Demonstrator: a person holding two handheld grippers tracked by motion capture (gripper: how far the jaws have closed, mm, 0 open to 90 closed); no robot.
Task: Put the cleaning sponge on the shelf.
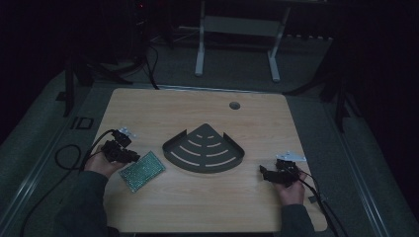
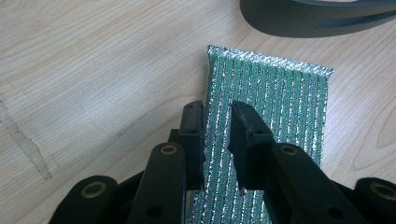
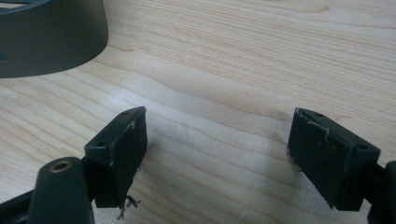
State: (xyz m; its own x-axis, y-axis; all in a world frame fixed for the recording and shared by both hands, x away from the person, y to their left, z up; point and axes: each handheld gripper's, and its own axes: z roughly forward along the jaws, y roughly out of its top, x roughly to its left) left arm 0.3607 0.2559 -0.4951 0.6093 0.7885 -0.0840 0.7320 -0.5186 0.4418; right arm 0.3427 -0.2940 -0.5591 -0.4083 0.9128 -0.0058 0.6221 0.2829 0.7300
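Surroundings: dark fan-shaped tray point(image 1: 203, 150) at mid-surface point(image 1: 197, 111), slotted floor, raised rim, apex pointing away from the person. Round hole point(image 1: 234, 105) in the surface beyond it. White-legged frame point(image 1: 237, 39) on the floor behind. Room dim.

Item in hand: green pad point(image 1: 142, 171) with silvery stripes, lying flat at front left of the surface, just left of the tray and apart from it. Rectangular; long axis diagonal in the high view, far end pointing toward the tray's left corner, near end toward the front edge. Stripes parallel to the long axis in the left gripper view point(image 2: 275, 126).

Left gripper point(image 1: 129, 155): at the pad's upper-left edge, held in the left hand point(image 1: 101, 165). Fingers point(image 2: 250, 140) narrowly parted, over the pad's left margin point(image 2: 218, 135); not closed on it; contact with the pad not determinable.

Right gripper point(image 1: 264, 173): resting at front right of the surface, well apart from the pad, tray between. Fingers point(image 3: 119, 154) spread wide over bare wood point(image 3: 219, 154), holding nothing. Tray wall point(image 3: 51, 37) near.

Obstructions: none between left gripper and pad; tray rim point(image 2: 317, 18) close beyond the pad's far end.
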